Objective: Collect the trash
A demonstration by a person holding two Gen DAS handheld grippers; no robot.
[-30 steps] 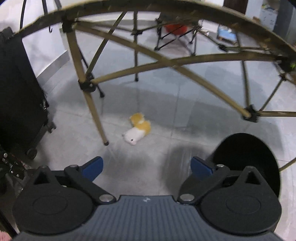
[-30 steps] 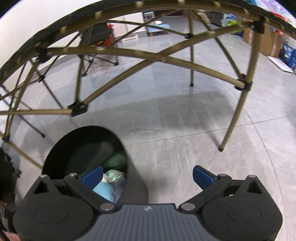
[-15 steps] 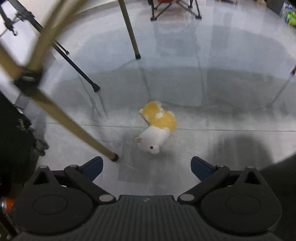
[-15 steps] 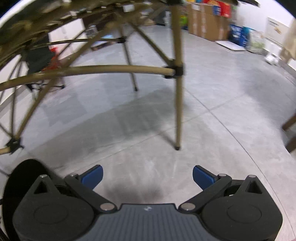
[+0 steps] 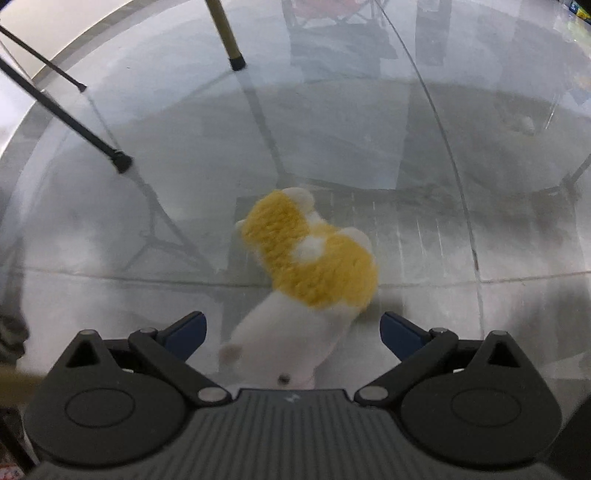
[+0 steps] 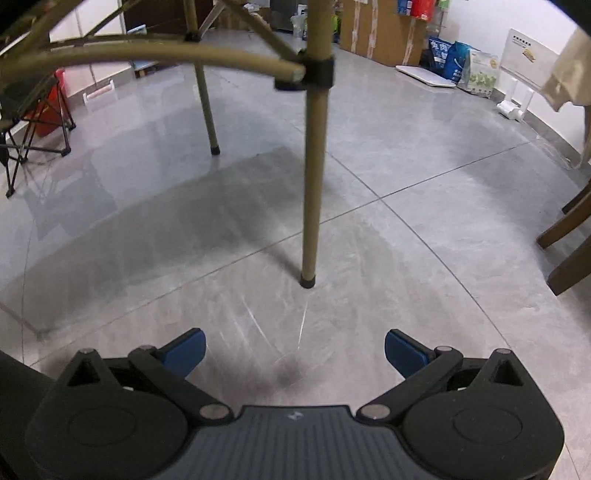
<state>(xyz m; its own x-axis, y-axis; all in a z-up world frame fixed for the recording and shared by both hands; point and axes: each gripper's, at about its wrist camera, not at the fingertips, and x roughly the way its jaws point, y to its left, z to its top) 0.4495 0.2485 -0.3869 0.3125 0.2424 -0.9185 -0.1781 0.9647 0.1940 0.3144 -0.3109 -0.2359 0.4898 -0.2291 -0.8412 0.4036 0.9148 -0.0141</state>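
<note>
yellow-and-white plush toy [image 5: 306, 280], lying on grey floor [image 5: 424, 177]

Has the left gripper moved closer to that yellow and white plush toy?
Yes. The left gripper has come down and forward; the plush toy now sits between its open fingers.

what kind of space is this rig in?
Likely an indoor storage or workshop room: polished grey tile floor, cardboard boxes and bagged goods along the wall, a folding camp chair.
</note>
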